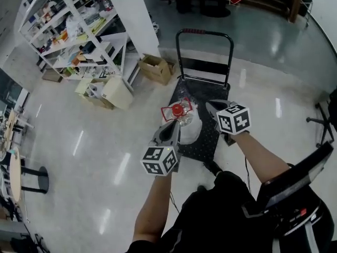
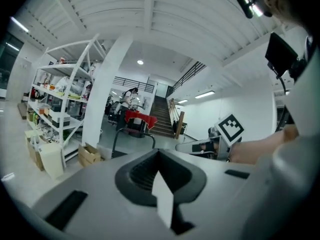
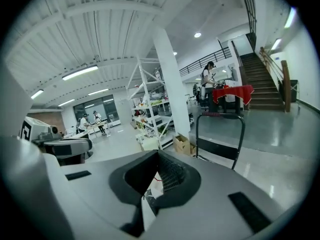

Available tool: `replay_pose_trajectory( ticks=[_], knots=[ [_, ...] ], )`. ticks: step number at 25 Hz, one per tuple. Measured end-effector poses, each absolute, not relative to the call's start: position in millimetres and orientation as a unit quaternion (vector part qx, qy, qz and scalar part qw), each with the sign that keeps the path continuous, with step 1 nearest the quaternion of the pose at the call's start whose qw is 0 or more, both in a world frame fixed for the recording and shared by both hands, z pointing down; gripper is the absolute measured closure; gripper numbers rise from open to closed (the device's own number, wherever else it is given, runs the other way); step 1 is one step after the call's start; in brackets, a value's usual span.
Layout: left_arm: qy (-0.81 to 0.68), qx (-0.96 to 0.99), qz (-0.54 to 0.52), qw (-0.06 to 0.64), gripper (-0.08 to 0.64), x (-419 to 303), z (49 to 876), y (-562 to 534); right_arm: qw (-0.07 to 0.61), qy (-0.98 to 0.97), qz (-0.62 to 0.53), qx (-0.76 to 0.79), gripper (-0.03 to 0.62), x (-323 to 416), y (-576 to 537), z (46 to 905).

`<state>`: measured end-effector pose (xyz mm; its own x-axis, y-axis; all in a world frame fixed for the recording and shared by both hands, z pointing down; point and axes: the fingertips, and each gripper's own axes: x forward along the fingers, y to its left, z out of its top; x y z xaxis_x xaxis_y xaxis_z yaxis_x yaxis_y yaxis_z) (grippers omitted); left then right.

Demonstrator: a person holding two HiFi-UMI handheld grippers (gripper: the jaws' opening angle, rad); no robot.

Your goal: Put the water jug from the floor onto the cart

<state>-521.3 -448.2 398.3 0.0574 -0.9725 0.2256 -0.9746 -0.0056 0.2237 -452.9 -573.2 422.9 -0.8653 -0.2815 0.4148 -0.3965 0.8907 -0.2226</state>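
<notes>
Plainly closed, left gripper (image 1: pixel 172 125) and right gripper (image 1: pixel 210 106) fingers flank the water jug (image 1: pixel 190 129) over the cart (image 1: pixel 209 139); contact hidden.

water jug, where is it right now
In the head view, mid-frame: the water jug is over the dark deck of the cart, between the left gripper and the right gripper.

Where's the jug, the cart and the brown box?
jug (image 1: pixel 178 109), head view, on its red cap.
cart (image 1: pixel 204 32), head view, on the handle bar.
box (image 1: pixel 156 67), head view, on its open top.
</notes>
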Motion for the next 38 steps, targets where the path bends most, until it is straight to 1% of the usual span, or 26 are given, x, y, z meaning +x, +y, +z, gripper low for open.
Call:
replay_pose_trajectory(
  ticks=[7,11,14,20,26,33,35,38],
  knots=[
    [-0.621,0.765,0.016,0.170,0.565,-439,417,-447,0.183,-0.941,0.134,0.250,0.591,-335,-534,411],
    [-0.587,0.794,0.023,0.157,0.565,-377,406,-447,0.171,-0.931,0.138,0.291,0.591,-256,-524,404],
    [-0.566,0.810,0.032,0.147,0.565,-339,395,-437,0.149,-0.920,0.155,0.327,0.591,-203,-512,398],
    [-0.552,0.818,0.051,0.151,0.565,-261,398,-405,0.118,-0.904,0.170,0.373,0.591,-90,-469,400],
    [-0.529,0.834,0.055,0.149,0.565,-151,391,-341,0.094,-0.888,0.195,0.407,0.591,32,-393,405],
    [-0.517,0.840,0.072,0.148,0.565,-47,380,-242,0.086,-0.883,0.216,0.409,0.591,129,-310,406],
    [-0.517,0.839,0.081,0.149,0.565,-32,377,-216,0.084,-0.884,0.215,0.407,0.591,143,-287,403],
    [-0.520,0.835,0.083,0.158,0.565,-32,372,-181,0.084,-0.888,0.205,0.402,0.591,143,-255,394]
  ],
)
